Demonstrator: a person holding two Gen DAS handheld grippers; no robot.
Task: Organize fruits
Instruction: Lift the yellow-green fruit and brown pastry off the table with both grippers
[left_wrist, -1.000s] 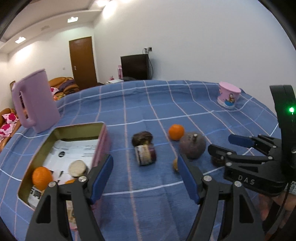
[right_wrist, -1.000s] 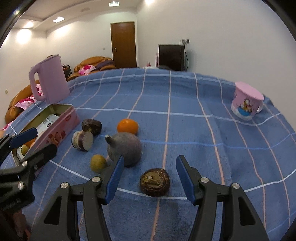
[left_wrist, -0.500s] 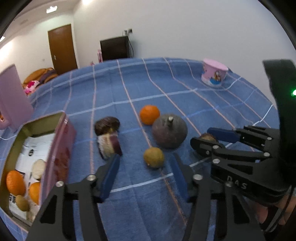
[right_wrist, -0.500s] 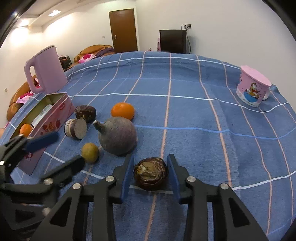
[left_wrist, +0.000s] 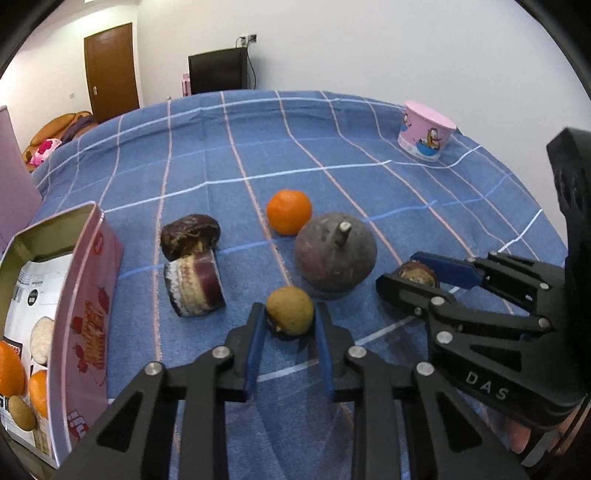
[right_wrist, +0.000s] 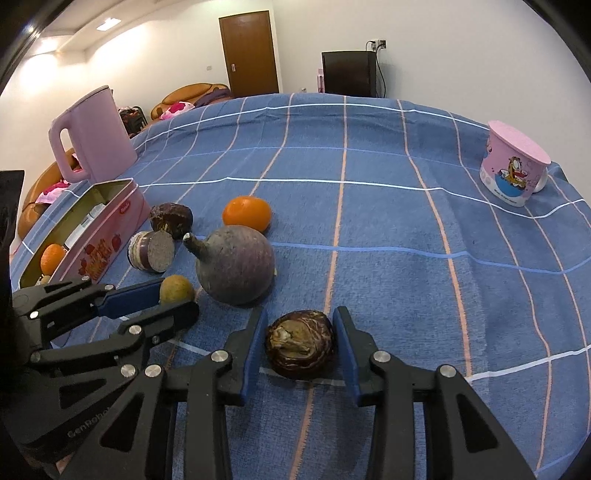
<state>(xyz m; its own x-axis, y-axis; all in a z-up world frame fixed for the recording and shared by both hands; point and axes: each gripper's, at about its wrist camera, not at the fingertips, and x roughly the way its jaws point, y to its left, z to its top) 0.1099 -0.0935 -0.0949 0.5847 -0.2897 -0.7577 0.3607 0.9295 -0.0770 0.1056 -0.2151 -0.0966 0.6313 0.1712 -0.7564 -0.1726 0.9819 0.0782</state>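
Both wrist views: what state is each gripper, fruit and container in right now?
Left gripper: shut on the small yellow-brown fruit.
Right gripper: shut on the dark brown fruit.
Pink tin: open, fruit inside.
Big purple fruit: loose on the cloth, stem up.
Orange: loose on the cloth.
Pink cup: upside down.
Pink kettle: upright, lid shut.

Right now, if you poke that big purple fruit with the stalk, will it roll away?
The big purple fruit is round, so it would probably roll a bit. Its stalk leans sideways, so it may wobble. The soft blue cloth should slow it.
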